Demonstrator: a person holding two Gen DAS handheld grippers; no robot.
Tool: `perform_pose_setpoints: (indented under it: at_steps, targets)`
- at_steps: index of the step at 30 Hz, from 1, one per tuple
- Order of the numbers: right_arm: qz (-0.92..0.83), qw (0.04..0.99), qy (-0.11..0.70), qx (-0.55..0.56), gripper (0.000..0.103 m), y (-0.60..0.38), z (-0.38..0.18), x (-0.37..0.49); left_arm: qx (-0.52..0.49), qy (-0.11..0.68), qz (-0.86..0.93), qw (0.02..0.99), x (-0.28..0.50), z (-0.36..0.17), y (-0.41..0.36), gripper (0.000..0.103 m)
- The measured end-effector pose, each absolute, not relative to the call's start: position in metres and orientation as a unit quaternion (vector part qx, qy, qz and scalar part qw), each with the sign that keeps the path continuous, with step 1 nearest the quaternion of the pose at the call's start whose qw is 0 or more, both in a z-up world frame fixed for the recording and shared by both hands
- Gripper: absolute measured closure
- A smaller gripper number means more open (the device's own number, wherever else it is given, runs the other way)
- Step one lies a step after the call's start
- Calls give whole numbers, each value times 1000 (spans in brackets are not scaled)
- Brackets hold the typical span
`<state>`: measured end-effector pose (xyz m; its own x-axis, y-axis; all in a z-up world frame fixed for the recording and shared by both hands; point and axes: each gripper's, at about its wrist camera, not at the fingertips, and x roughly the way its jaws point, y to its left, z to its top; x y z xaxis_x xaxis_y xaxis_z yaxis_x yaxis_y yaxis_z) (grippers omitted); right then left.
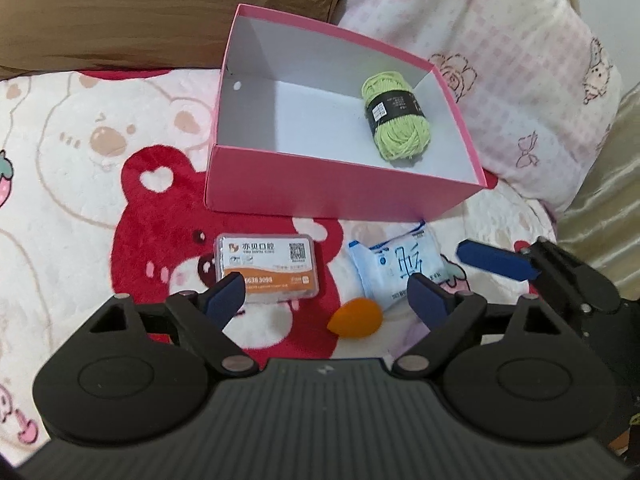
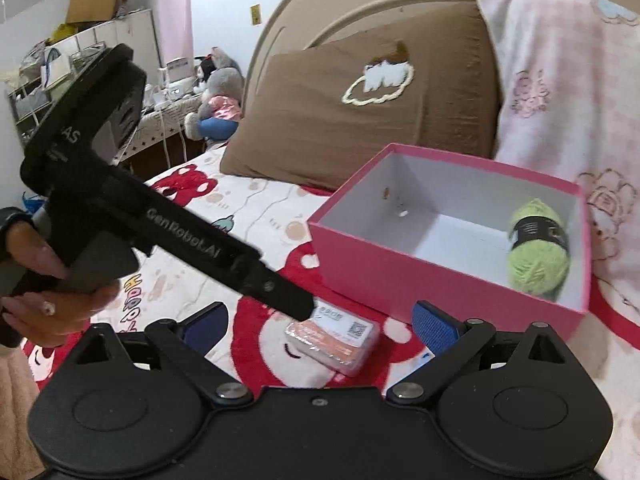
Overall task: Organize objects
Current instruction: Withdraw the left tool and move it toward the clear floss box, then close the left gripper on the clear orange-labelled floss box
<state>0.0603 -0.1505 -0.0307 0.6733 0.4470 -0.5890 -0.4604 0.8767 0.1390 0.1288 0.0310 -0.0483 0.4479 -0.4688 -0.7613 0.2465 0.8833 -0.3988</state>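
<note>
On top of a plush bed blanket point(image 1: 72, 152) printed with red and cream cartoon bears sits an open pink cardboard box point(image 1: 328, 192), rectangular, with smooth white inner walls. Inside it, near the right-hand wall, lies a small skein of lime-green yarn point(image 1: 396, 120), soft and ropey, wrapped around the middle by a black paper band.

Three loose things lie on the blanket just in front of the box. On the left is a flat clear plastic case point(image 1: 267, 268) with rounded corners, its label white above and orange below, with a small square code. In the middle is an orange teardrop-shaped sponge point(image 1: 354, 322), matte and smooth. To the right is a pale blue soft packet point(image 1: 396, 268), crinkled, with blue printed characters.

The left gripper point(image 1: 328, 300) is black with dark blue padded fingertips; its jaws are spread wide and empty, framing the sponge from above, one fingertip overlapping the case's lower corner in the view. The right gripper point(image 2: 320, 324) is likewise spread apart and holds nothing, with the case lying between its fingers in its own view.

Behind the box rest a brown pillow point(image 2: 360, 120) and a pink-checked floral cloth point(image 1: 500, 60).
</note>
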Motion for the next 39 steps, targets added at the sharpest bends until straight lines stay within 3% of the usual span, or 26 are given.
perform_pose_setpoints:
  at_steps: [7, 17, 20, 22, 25, 32, 39]
  targets:
    - [238, 903, 357, -22, 3, -134, -59, 76, -137, 484, -200, 841, 137, -84, 47, 25]
    - [217, 894, 391, 5, 3, -124, -95, 104, -133, 470, -174, 855, 146, -103, 59, 26]
    - [216, 893, 395, 15, 3, -121, -105, 111, -129, 474, -171, 854, 147, -110, 59, 31]
    - [218, 890, 401, 12, 4, -116, -112, 116, -133, 474, -168, 854, 149, -114, 60, 40]
    - [204, 889, 409, -28, 9, -104, -121, 122, -147, 472, -168, 853, 153, -120, 64, 42]
    - [192, 890, 411, -47, 11, -96, -132, 126, -145, 476, -152, 854, 159, -135, 65, 55]
    - [191, 887, 421, -13, 28, -102, -137, 134, -133, 474, -173, 853, 163, -139, 58, 60]
